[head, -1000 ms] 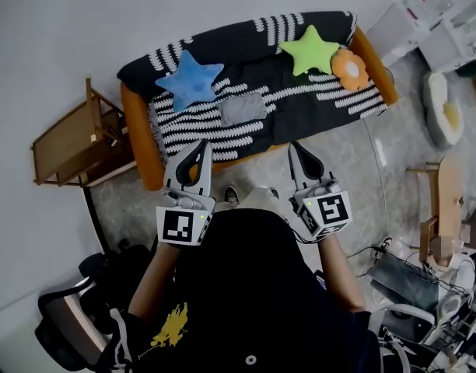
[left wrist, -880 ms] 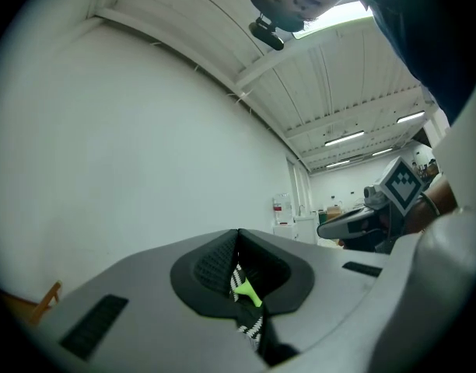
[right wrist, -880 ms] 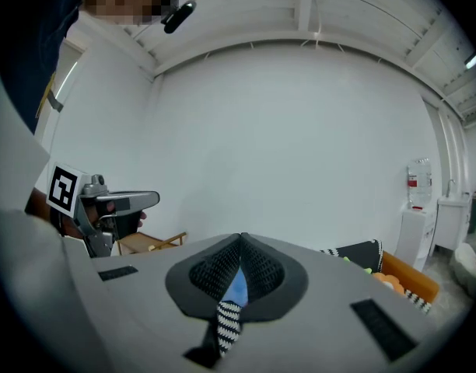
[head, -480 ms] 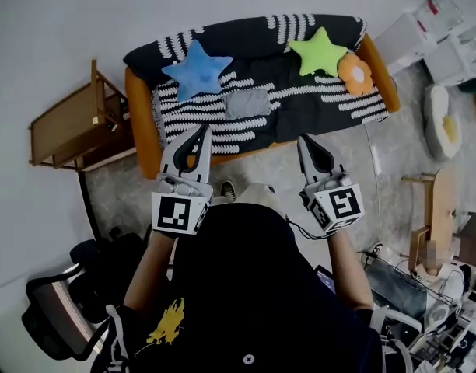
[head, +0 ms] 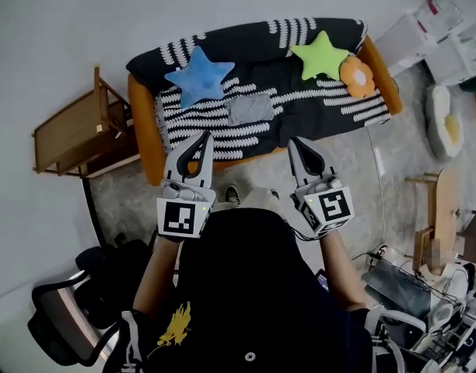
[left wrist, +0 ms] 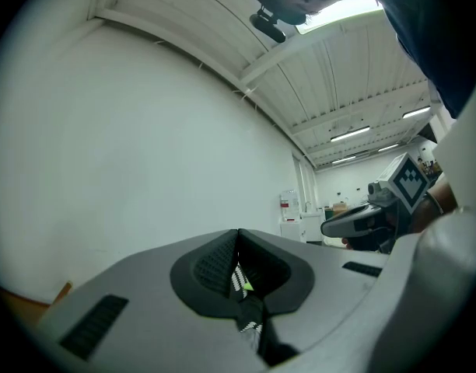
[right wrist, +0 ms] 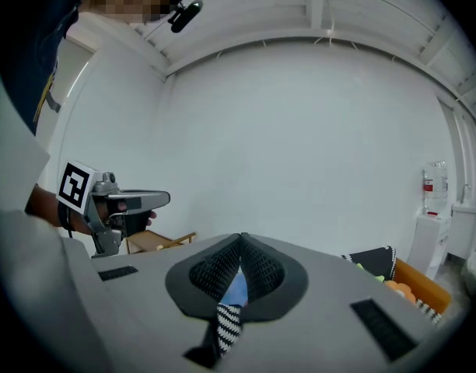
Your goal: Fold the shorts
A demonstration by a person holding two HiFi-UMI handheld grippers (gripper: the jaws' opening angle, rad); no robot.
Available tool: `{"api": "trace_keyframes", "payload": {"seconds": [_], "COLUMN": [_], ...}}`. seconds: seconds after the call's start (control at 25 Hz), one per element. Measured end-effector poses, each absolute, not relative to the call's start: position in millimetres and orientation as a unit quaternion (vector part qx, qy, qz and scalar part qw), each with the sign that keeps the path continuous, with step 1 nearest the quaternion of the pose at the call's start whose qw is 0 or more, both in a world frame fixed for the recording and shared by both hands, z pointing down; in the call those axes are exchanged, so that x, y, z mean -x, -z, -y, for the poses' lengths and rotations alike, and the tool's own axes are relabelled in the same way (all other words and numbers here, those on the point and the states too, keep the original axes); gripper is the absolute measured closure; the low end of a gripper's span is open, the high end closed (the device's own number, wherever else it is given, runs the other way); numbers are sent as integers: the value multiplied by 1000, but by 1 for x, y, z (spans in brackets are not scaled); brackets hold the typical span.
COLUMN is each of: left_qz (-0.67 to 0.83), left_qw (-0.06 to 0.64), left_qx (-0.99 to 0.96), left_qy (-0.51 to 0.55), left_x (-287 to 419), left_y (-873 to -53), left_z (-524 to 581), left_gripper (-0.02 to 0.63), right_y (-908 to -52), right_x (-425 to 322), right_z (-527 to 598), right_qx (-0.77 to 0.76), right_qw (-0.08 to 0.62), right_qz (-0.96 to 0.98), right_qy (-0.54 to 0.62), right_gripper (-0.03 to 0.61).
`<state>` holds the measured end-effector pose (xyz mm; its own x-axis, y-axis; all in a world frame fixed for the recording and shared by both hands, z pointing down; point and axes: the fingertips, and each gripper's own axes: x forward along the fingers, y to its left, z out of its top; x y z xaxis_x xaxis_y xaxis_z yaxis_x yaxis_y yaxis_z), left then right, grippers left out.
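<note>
The grey shorts (head: 250, 109) lie as a small flat rectangle on the seat of a sofa (head: 145, 134) with a black cover striped in white. I stand in front of the sofa with both grippers held level at chest height, pointing toward it. My left gripper (head: 204, 136) is shut with nothing in it, and its closed tips (left wrist: 238, 233) show in the left gripper view. My right gripper (head: 294, 142) is also shut and empty (right wrist: 240, 238). Each gripper sees the other beside it: the right gripper (left wrist: 361, 222), the left gripper (right wrist: 138, 200). Both are well short of the shorts.
On the sofa lie a blue star cushion (head: 196, 75), a green star cushion (head: 321, 54) and an orange flower cushion (head: 356, 75). A wooden side table (head: 73, 135) stands left of the sofa. An office chair (head: 63, 337) is behind me at left; a wooden stool (head: 440, 208) and clutter stand at right.
Both grippers stay shut and empty and have drifted slightly in front of me. The head view has shifted a little. The shorts lie as before.
</note>
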<state>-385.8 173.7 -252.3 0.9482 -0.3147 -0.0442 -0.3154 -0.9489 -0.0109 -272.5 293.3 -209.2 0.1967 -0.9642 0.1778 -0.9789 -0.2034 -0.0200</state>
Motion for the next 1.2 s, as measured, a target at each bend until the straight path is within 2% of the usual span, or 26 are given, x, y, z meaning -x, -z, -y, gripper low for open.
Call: {"api": "trace_keyframes", "payload": {"seconds": [0.56,1.0,1.2], "left_qz": [-156,-137,-135], "left_qw": [1,-27,-19], "left_qx": [988,990,990], "left_qy": [-15,-15,21], "left_x": [370,362,359], "left_y": [251,232,212], "left_z": [-165,-180,-187], "left_gripper": [600,600,600], "right_y": [226,235,242], "right_x": [242,213,203], "right_z": [-290,-298,-291], "right_qx": [-798,-799,-781], "right_qw": [32,79,115], "right_qz": [598,594,613], "right_qy": [-73,-48,-33], "right_gripper": [565,565,565]}}
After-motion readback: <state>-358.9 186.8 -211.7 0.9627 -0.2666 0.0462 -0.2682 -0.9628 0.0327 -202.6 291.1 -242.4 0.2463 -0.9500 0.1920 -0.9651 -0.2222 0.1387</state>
